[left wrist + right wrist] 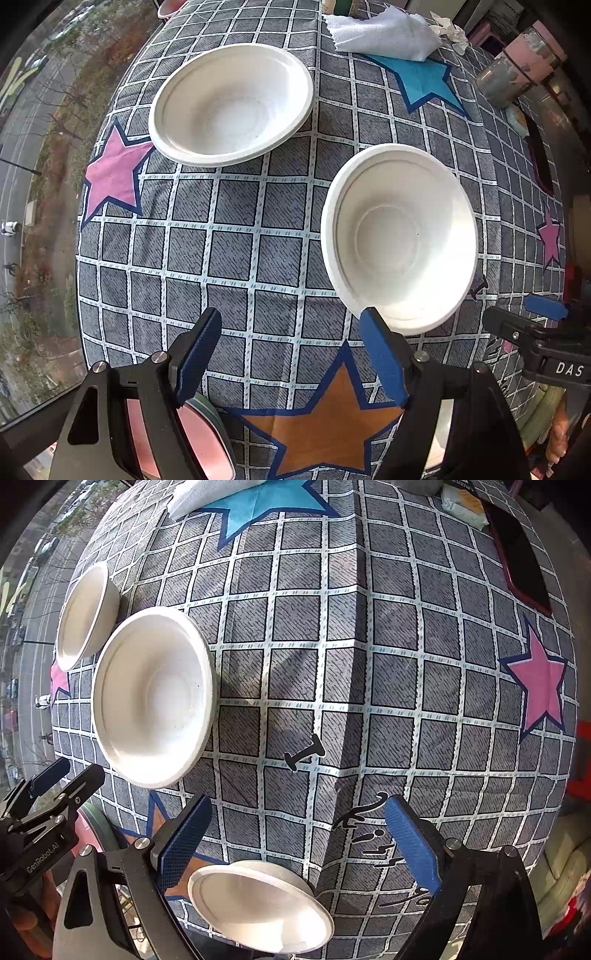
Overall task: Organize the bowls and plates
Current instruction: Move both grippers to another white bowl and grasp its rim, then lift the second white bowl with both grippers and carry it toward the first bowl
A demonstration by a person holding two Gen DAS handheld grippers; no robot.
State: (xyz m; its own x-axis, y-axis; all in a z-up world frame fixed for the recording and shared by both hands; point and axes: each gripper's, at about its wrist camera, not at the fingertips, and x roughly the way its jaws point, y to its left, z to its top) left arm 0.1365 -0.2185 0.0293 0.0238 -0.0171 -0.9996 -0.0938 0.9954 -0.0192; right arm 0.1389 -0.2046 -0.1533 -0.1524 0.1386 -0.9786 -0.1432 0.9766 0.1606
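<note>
Three white bowls sit on a grey checked tablecloth with stars. In the left wrist view a far bowl [231, 103] lies at upper left and a near bowl [399, 236] at right, just beyond my open, empty left gripper [291, 354], whose right fingertip [373, 325] is at its rim. In the right wrist view the same two bowls [86, 614] [153, 696] are at left, and a third bowl [258, 908] lies at the table's front edge between the fingers of my open right gripper [299, 845]. A pink plate [207, 439] lies under the left gripper.
A white cloth [384, 33] and crumpled paper lie at the far edge. A grey-pink jar [513, 70] stands at far right. A dark red phone [521, 554] lies near the right edge. The table's left edge borders a window over a street.
</note>
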